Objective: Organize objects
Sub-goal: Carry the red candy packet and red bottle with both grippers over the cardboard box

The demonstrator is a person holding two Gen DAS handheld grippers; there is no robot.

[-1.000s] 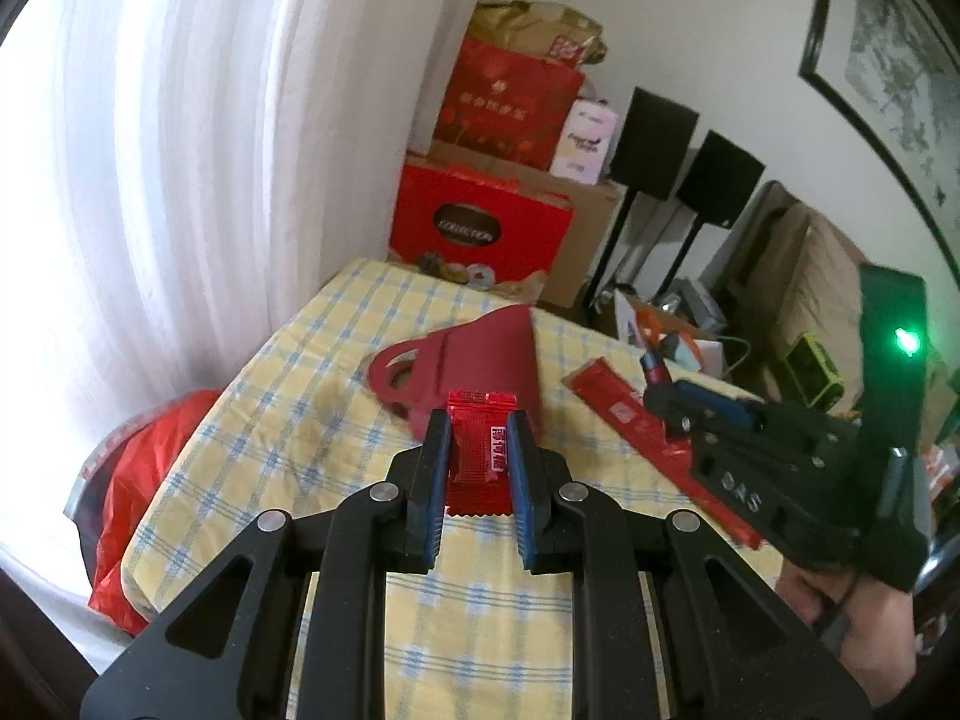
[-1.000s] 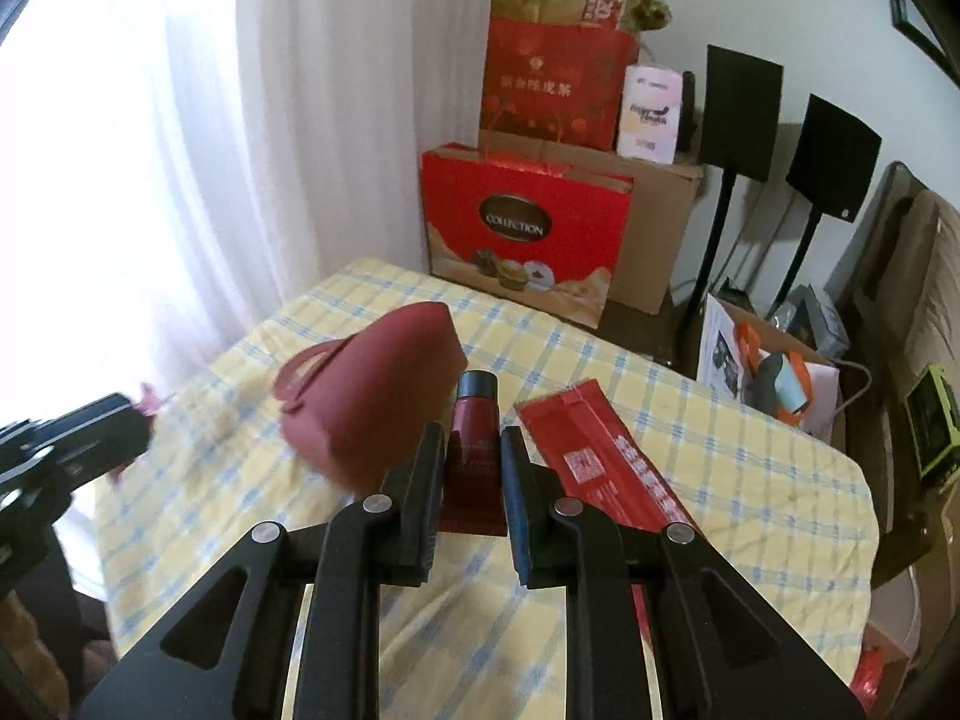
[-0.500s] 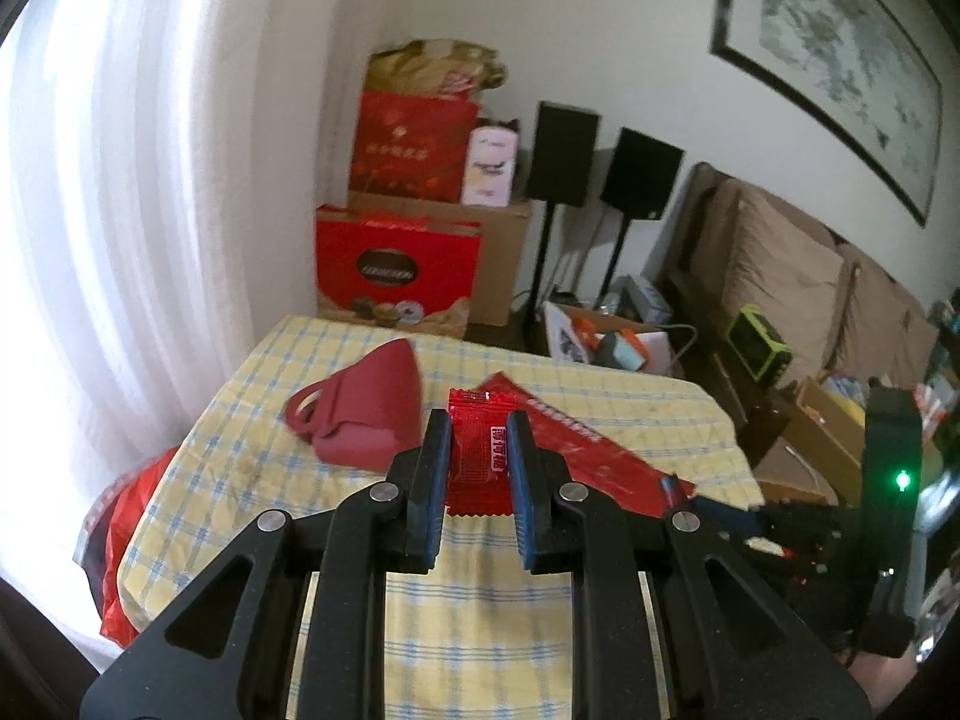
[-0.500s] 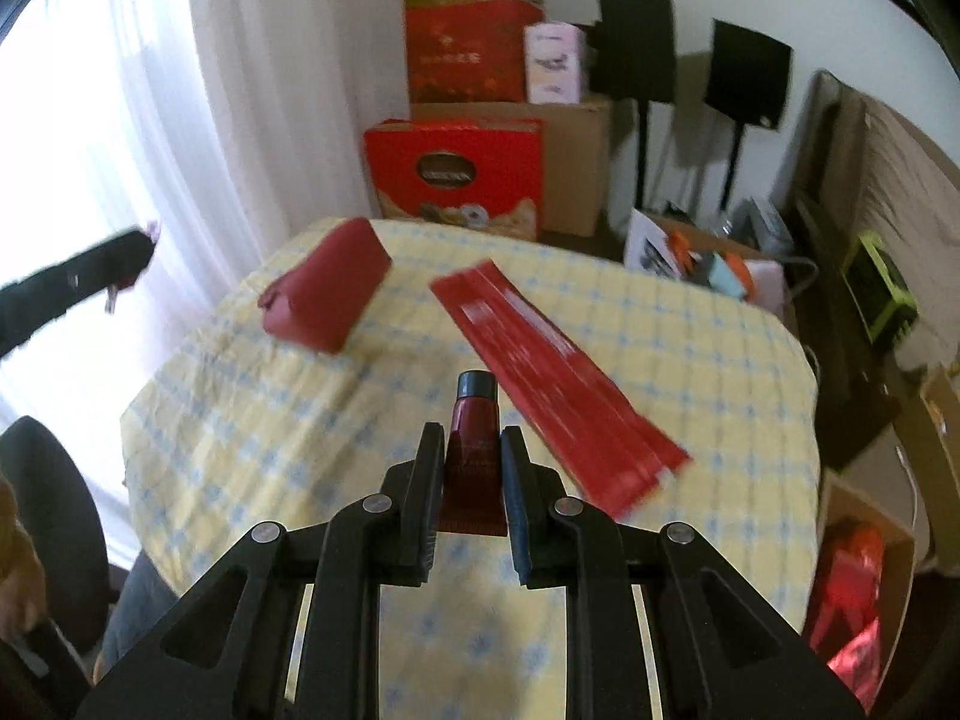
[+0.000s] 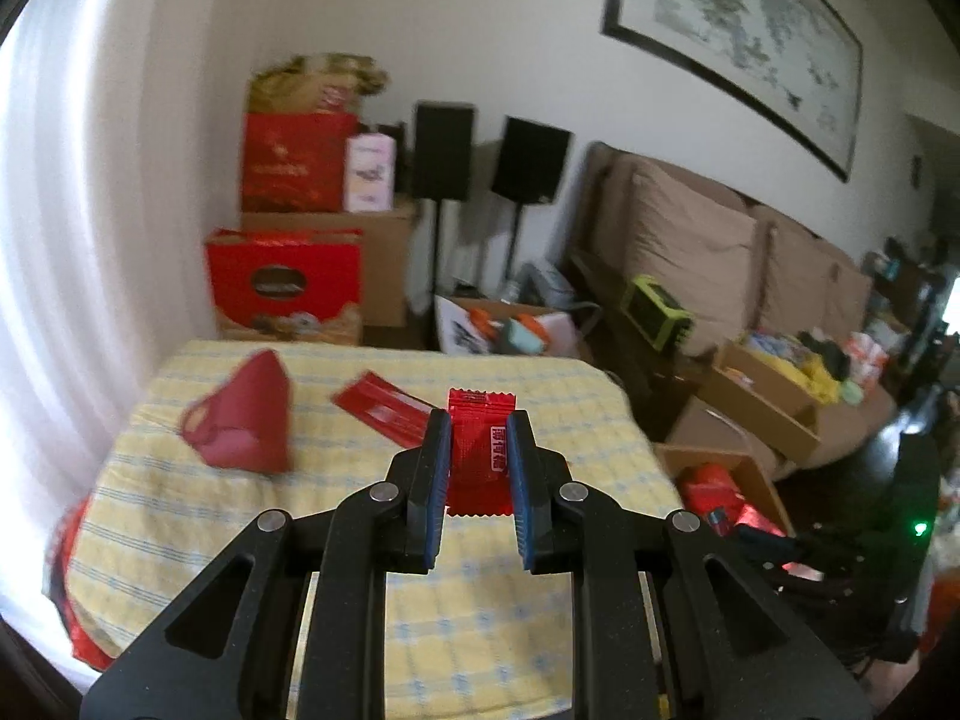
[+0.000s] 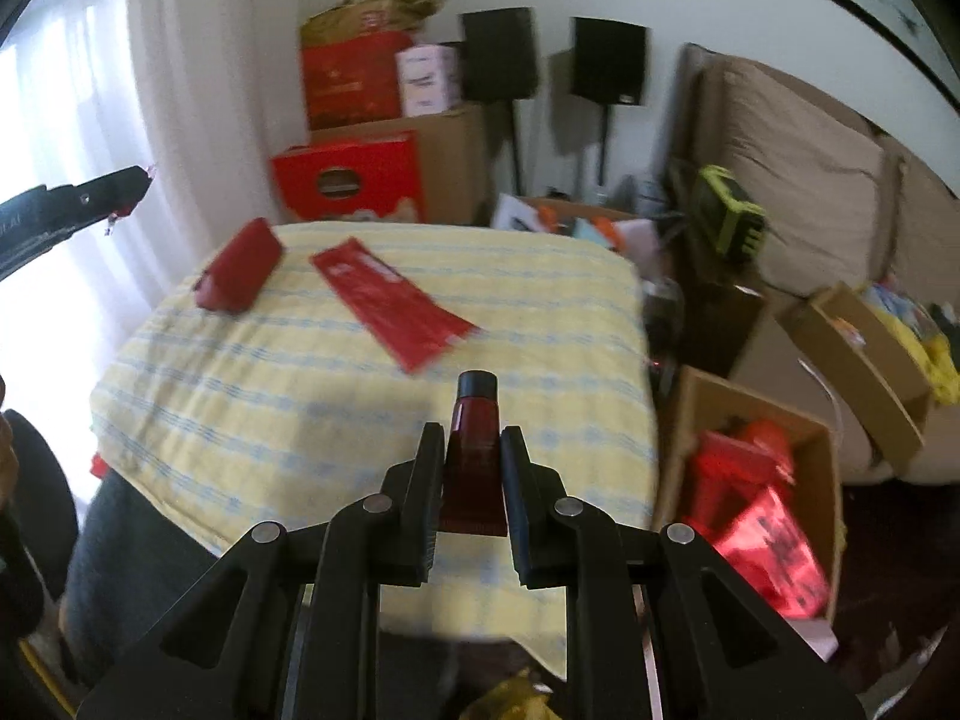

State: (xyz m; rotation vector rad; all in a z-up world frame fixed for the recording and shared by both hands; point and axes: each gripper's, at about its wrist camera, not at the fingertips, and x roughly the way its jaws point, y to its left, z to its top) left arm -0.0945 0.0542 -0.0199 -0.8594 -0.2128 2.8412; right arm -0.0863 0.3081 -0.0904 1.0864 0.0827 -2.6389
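My left gripper [image 5: 478, 438] is shut on a red snack packet [image 5: 479, 450] and holds it above the yellow checked table [image 5: 240, 528]. My right gripper [image 6: 473, 456] is shut on a dark red tube with a black cap [image 6: 475, 420], above the table's right front corner [image 6: 600, 420]. A dark red pouch [image 5: 246, 426] and a flat red packet [image 5: 384, 408] lie on the table's far side; both also show in the right wrist view, the pouch [image 6: 240, 273] and the flat packet [image 6: 390, 306]. The left gripper shows at the left edge of the right wrist view [image 6: 72, 210].
An open cardboard box [image 6: 762, 480] with red items stands on the floor right of the table. Red gift boxes [image 5: 282, 282] and cartons are stacked behind the table. Speakers [image 6: 498, 54], a sofa [image 5: 690, 240] and more boxes fill the right side. A curtain hangs at left.
Both grippers have pulled back and up from the table and turned right, each still holding its item. The pouch and flat packet now look farther away.
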